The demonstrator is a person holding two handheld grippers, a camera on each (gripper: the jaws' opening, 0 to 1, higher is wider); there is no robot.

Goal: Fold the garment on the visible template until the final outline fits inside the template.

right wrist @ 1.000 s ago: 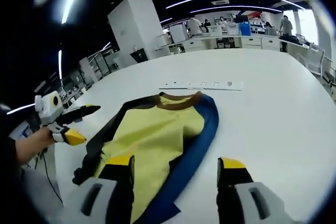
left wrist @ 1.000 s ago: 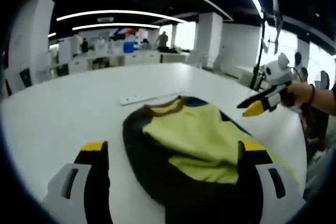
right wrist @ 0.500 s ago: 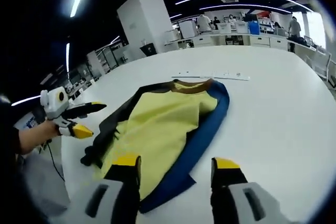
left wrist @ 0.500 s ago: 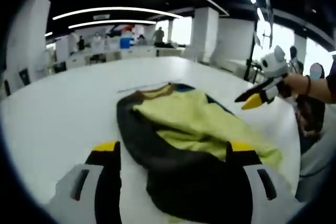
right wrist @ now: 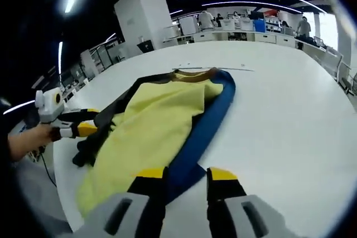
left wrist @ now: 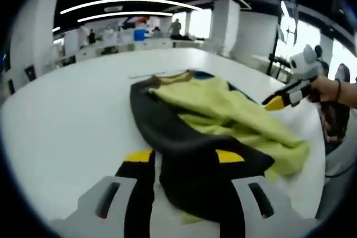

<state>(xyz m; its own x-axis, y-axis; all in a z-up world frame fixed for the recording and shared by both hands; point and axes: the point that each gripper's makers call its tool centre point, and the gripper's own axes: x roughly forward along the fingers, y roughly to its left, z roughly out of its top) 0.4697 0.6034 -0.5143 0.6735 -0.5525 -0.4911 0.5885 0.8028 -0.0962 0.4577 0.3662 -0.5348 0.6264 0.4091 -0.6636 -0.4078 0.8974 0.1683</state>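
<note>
A yellow garment point(left wrist: 223, 110) with a black sleeve side and a blue edge lies crumpled on the white table point(left wrist: 67, 115). My left gripper point(left wrist: 184, 156) is open, its jaws drawn close around the black fabric point(left wrist: 189, 176) at the near hem. In the right gripper view the garment point(right wrist: 150, 121) stretches away from me. My right gripper point(right wrist: 186, 174) is open too, jaws narrowed over the blue edge point(right wrist: 209, 121). The left gripper point(right wrist: 85, 124) sits at the black fabric on the left. The right gripper point(left wrist: 276, 100) is at the yellow edge on the right.
A thin white strip point(left wrist: 148, 74) lies on the table beyond the collar, also the strip point(right wrist: 223, 68) in the right gripper view. A person's hand point(left wrist: 329, 88) holds the right gripper. Desks and pillars stand far behind. Bare table point(right wrist: 290, 110) spreads to the right.
Both grippers have moved in onto the garment's near edges. Their jaws have narrowed from wide open to close around the fabric. The yellow cloth has bunched up more.
</note>
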